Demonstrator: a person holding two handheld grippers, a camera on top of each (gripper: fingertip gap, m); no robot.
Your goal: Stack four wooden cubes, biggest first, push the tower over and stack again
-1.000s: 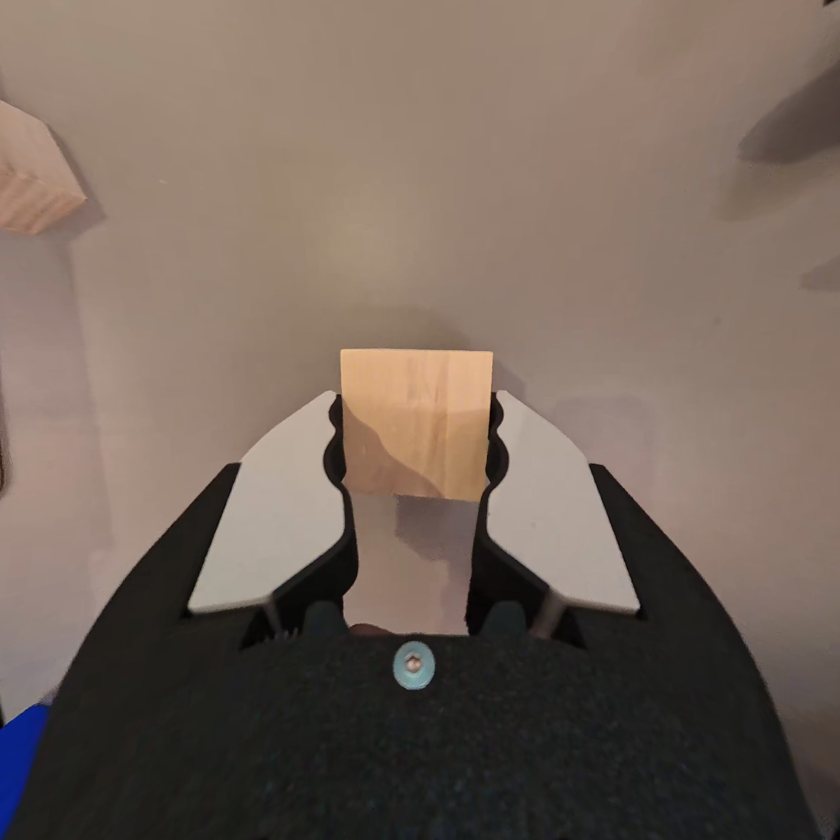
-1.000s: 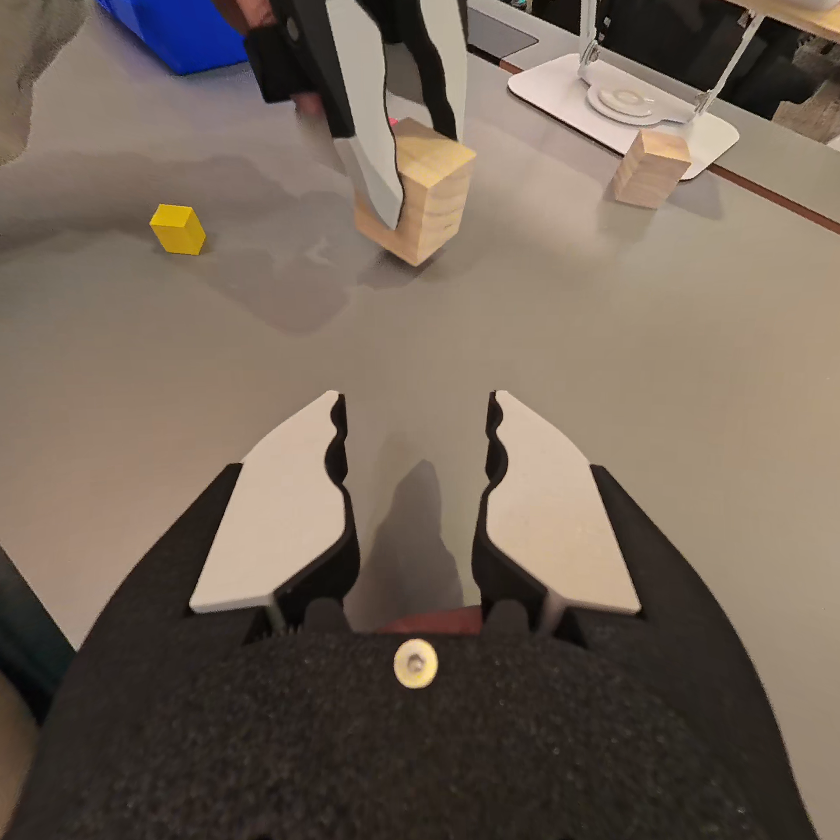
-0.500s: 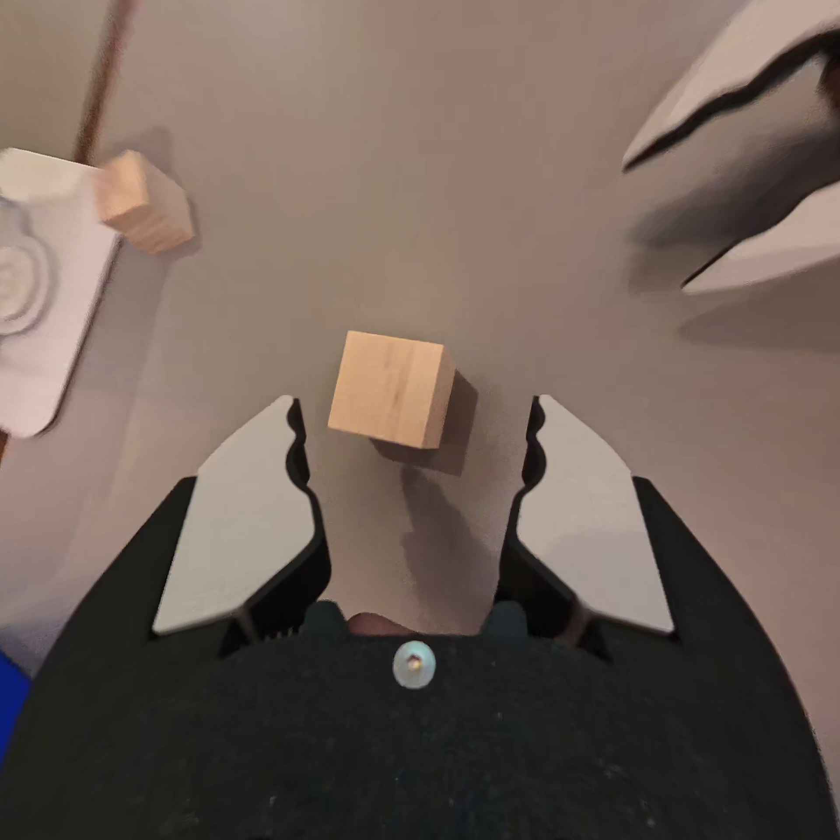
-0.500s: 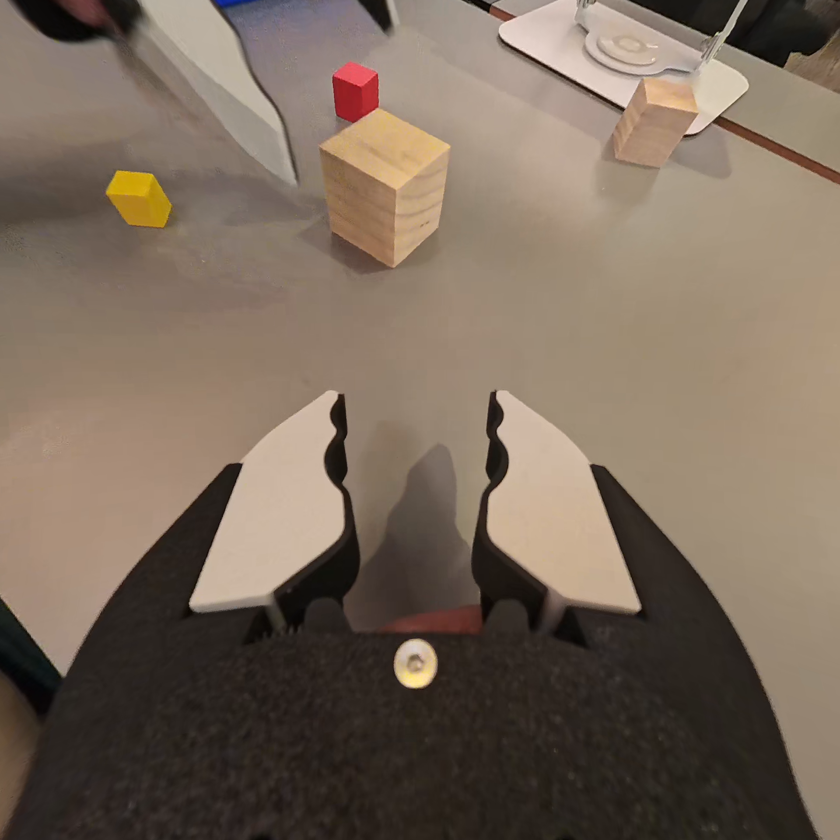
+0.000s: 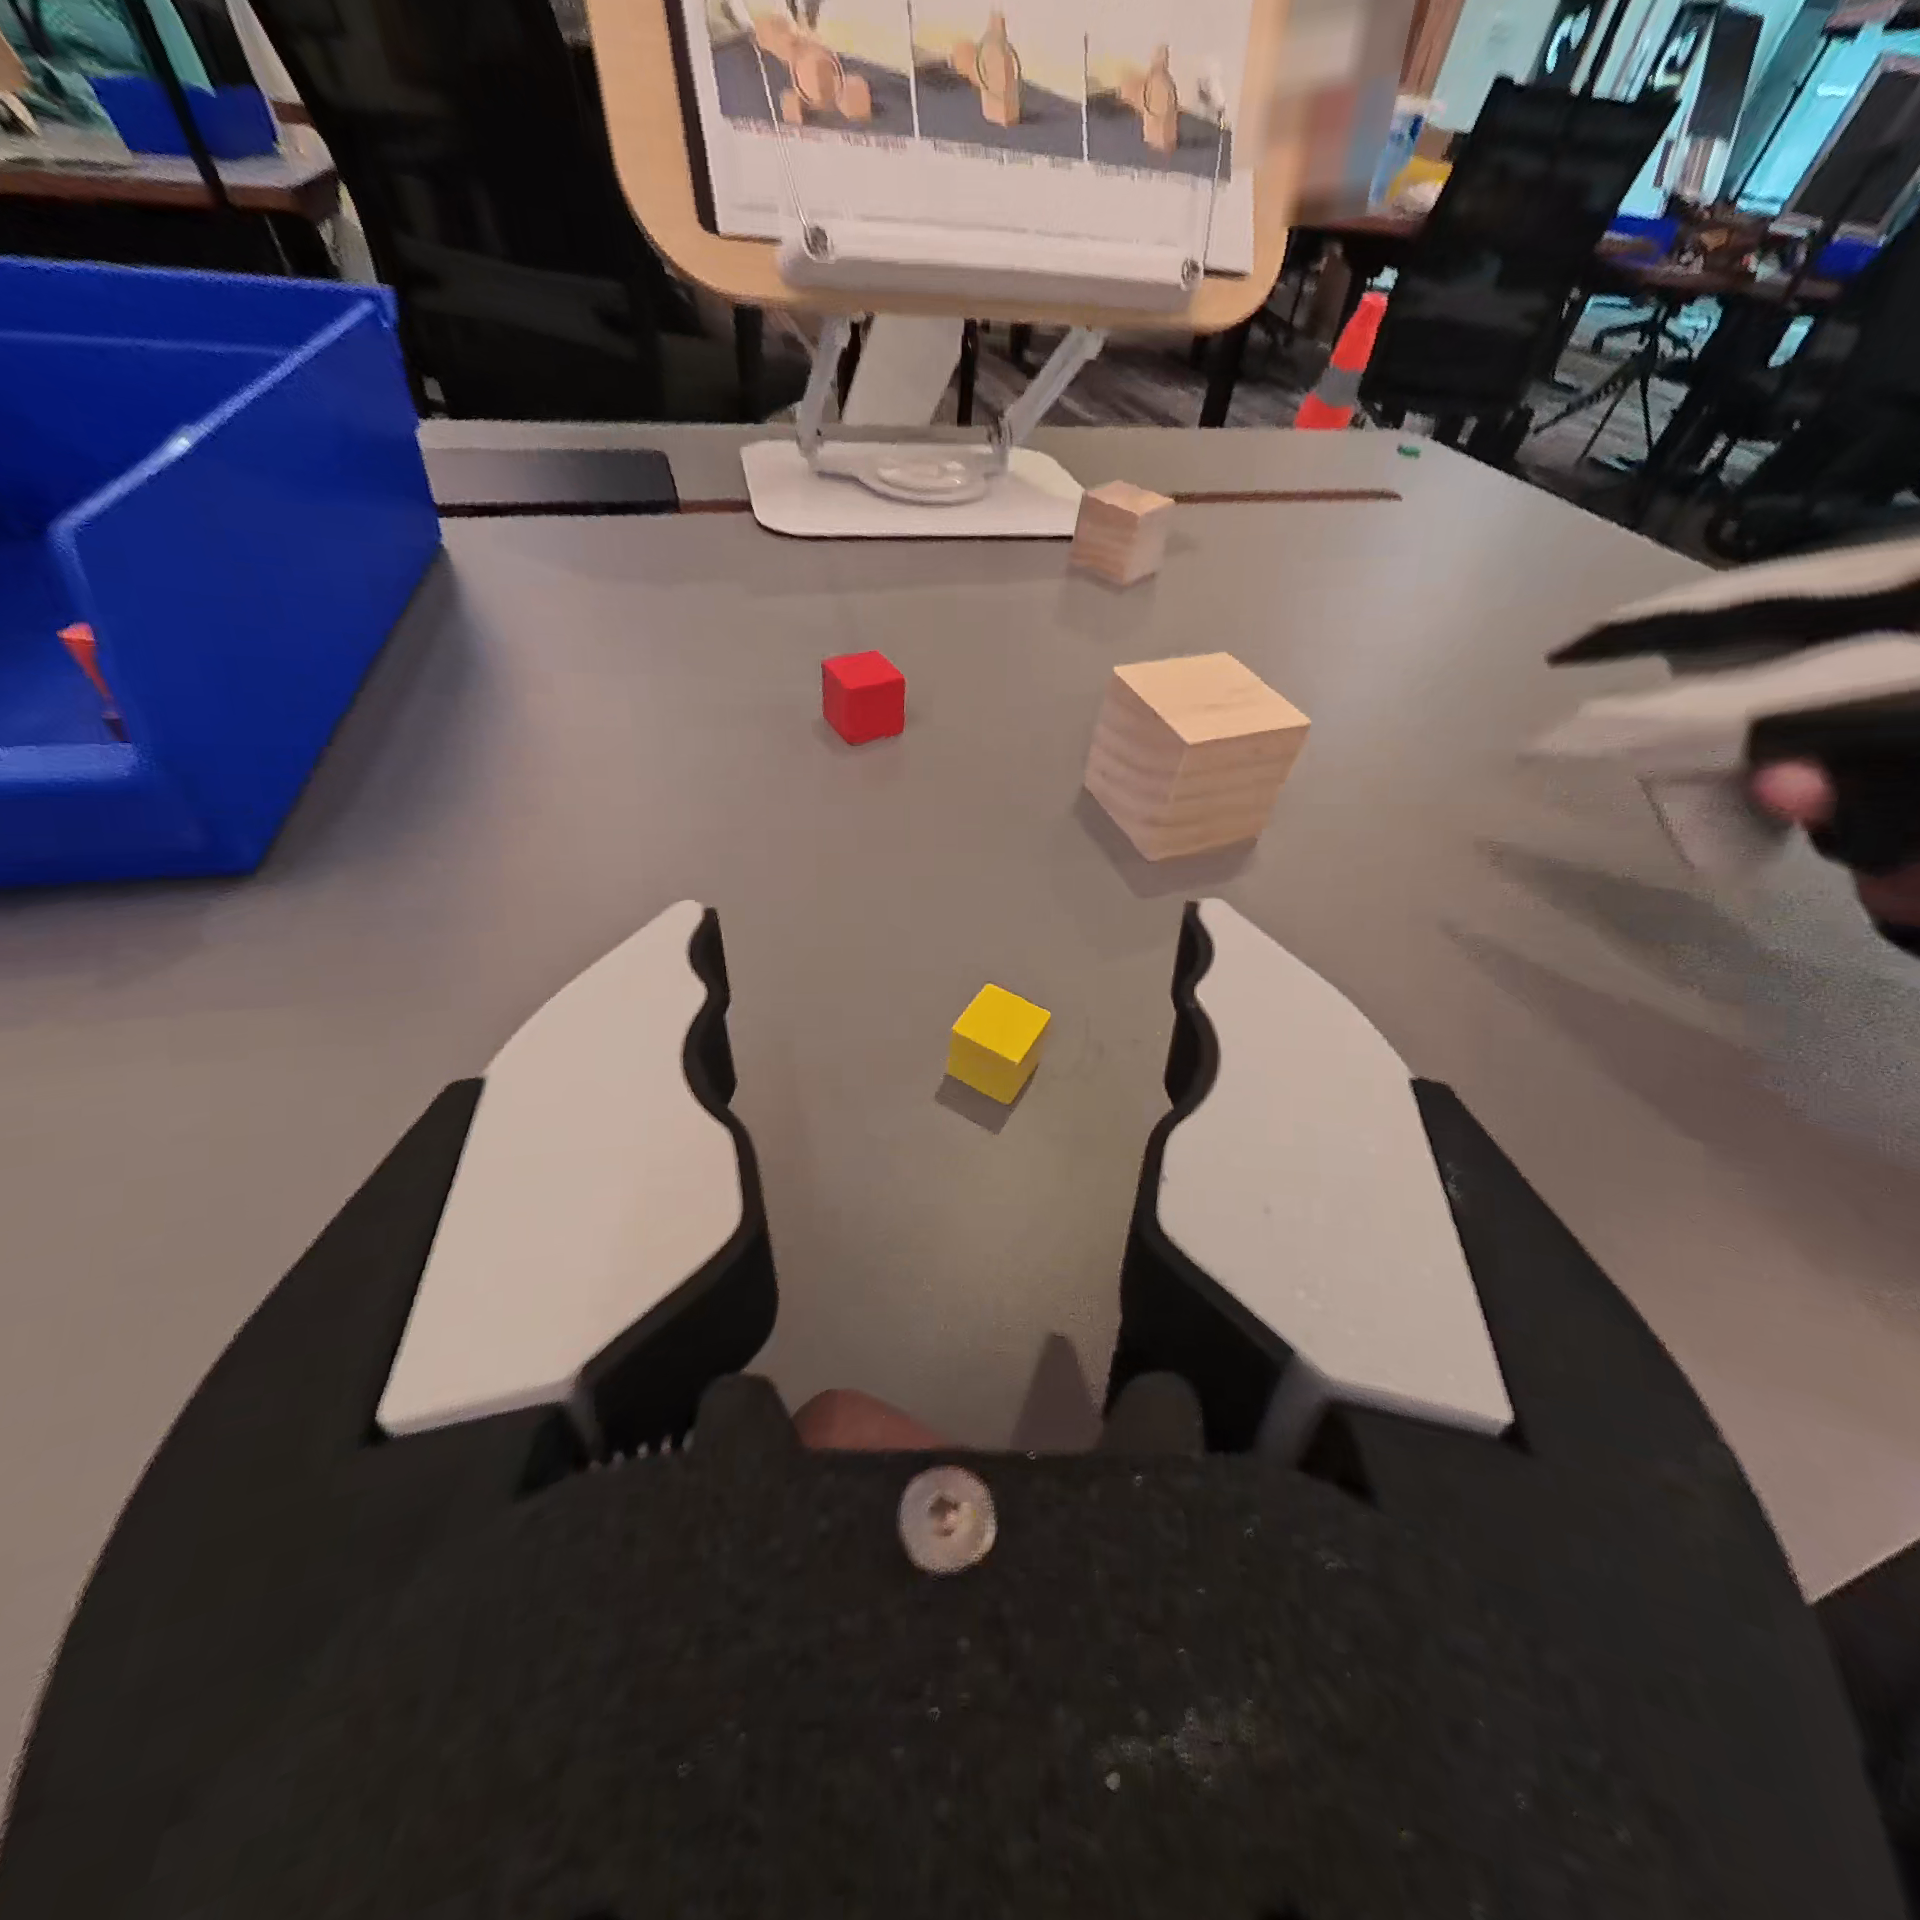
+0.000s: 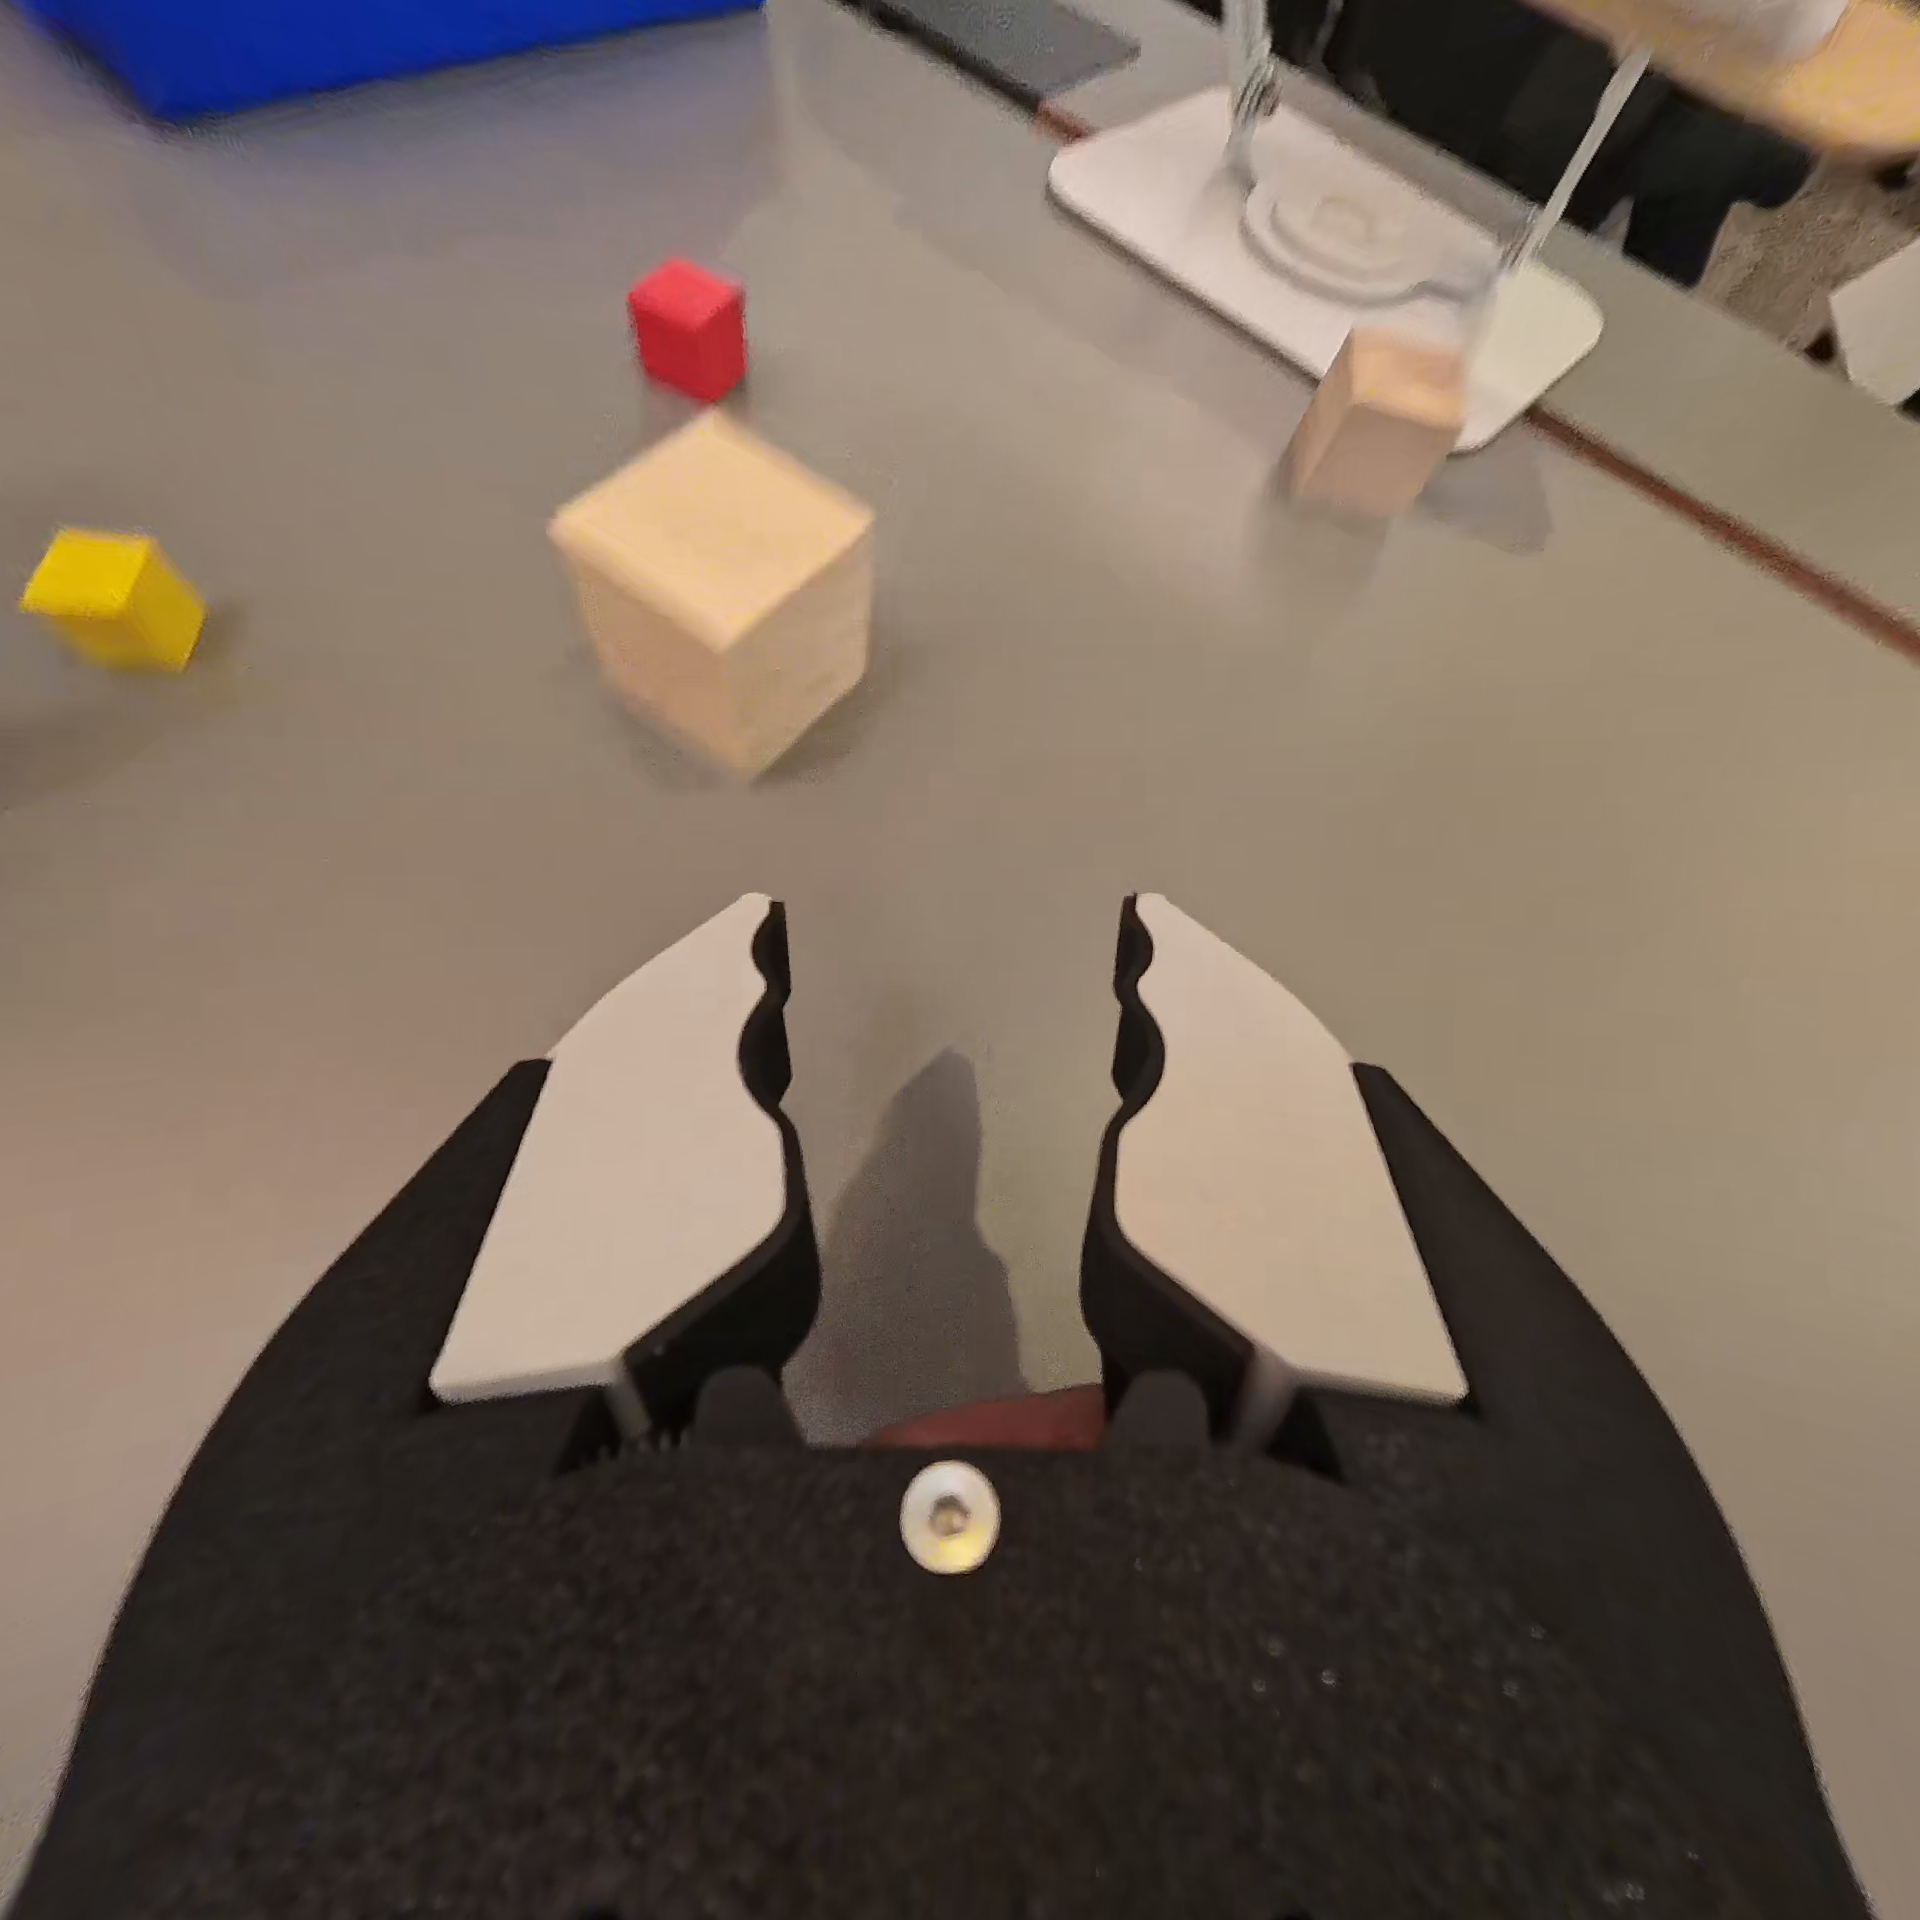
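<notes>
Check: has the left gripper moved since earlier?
Yes. The left gripper pulled back from the large wooden cube it gripped earlier and is now open, clear of it.

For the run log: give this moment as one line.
left gripper open, empty | right gripper open, empty | large wooden cube alone on table | nothing stacked

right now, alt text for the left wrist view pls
The open left claw hovers empty over a grey table, a small yellow cube between its fingertips. Beyond lie a red cube, two plain wooden cubes and a blue bin.
</notes>
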